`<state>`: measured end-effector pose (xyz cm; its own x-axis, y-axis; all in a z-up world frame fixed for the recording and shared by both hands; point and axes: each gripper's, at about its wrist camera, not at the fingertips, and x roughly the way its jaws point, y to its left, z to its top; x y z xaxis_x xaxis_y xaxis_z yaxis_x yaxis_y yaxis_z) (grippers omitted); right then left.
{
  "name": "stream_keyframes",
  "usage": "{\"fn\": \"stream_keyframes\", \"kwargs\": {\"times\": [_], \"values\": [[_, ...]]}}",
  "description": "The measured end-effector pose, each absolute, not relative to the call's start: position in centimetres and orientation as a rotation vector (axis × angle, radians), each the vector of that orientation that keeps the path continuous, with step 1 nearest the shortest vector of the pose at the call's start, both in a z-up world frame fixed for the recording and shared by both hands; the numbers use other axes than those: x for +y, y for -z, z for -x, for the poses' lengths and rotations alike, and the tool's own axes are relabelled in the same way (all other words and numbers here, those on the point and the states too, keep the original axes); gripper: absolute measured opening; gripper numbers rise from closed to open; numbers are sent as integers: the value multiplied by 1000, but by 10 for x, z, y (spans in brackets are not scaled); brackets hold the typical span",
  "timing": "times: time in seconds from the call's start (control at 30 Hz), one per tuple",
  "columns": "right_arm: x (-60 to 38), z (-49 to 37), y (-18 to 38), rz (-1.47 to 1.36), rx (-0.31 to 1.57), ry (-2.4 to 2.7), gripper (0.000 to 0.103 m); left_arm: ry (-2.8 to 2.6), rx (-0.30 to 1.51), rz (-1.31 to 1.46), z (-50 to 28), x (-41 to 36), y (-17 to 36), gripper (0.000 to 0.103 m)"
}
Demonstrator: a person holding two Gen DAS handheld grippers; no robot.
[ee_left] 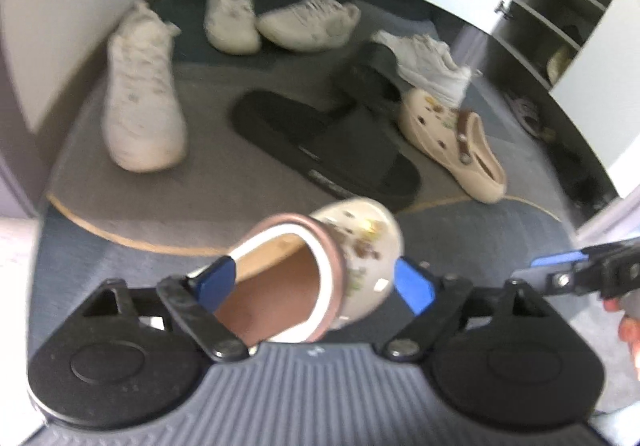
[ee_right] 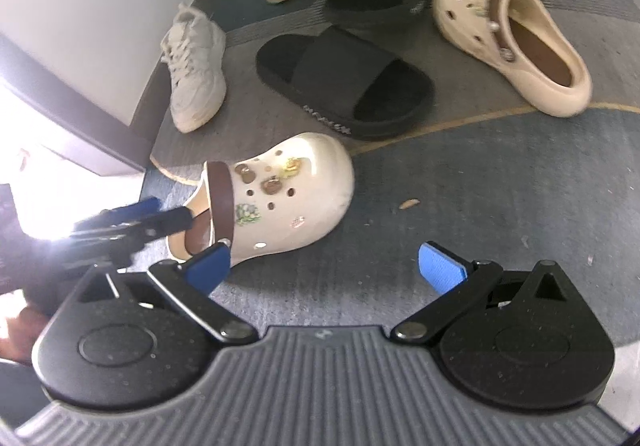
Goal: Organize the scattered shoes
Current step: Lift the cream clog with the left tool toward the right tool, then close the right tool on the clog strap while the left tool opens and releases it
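Observation:
A cream clog (ee_left: 360, 246) with charms and a brown strap lies on the blue-grey rug, toe pointing away. My left gripper (ee_left: 316, 282) stands wide open over its heel end. The clog is between the blue pads (ee_left: 216, 282), and I cannot see them pressing on it. In the right wrist view this clog (ee_right: 288, 190) rests tilted on the rug, with the left gripper (ee_right: 132, 214) at its heel opening. My right gripper (ee_right: 324, 266) is open and empty just in front of it. The matching clog (ee_right: 520, 46) lies farther back on the right.
Two black slides (ee_left: 328, 150) (ee_left: 372, 82) lie mid-rug, the far one partly under a white sneaker (ee_left: 428, 62). Three more pale sneakers (ee_left: 140, 94) (ee_left: 232, 14) (ee_left: 312, 20) sit toward the wall. An open shoe cabinet (ee_left: 560, 6) with shelves stands at the right.

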<state>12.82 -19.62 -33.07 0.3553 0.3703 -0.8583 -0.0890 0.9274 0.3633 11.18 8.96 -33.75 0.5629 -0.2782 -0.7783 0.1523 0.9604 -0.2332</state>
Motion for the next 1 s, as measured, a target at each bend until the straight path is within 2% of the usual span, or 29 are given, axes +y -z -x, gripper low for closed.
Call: {"fn": "stream_keyframes", "kwargs": {"times": [0.37, 0.43, 0.47, 0.63, 0.8, 1.0], "values": [[-93, -149, 349, 42, 1036, -396, 97, 93, 821, 186, -109, 133, 295, 89], [-80, -152, 350, 100, 984, -423, 88, 130, 824, 197, -108, 131, 291, 89], [-72, -155, 350, 135, 947, -440, 76, 137, 822, 194, -107, 131, 291, 89], [-45, -175, 366, 263, 954, -435, 71, 174, 783, 123, -101, 114, 285, 87], [-38, -185, 382, 322, 971, -426, 53, 158, 807, 162, -104, 117, 291, 88], [-39, -186, 385, 309, 949, -493, 44, 118, 778, 212, -103, 132, 286, 88]]}}
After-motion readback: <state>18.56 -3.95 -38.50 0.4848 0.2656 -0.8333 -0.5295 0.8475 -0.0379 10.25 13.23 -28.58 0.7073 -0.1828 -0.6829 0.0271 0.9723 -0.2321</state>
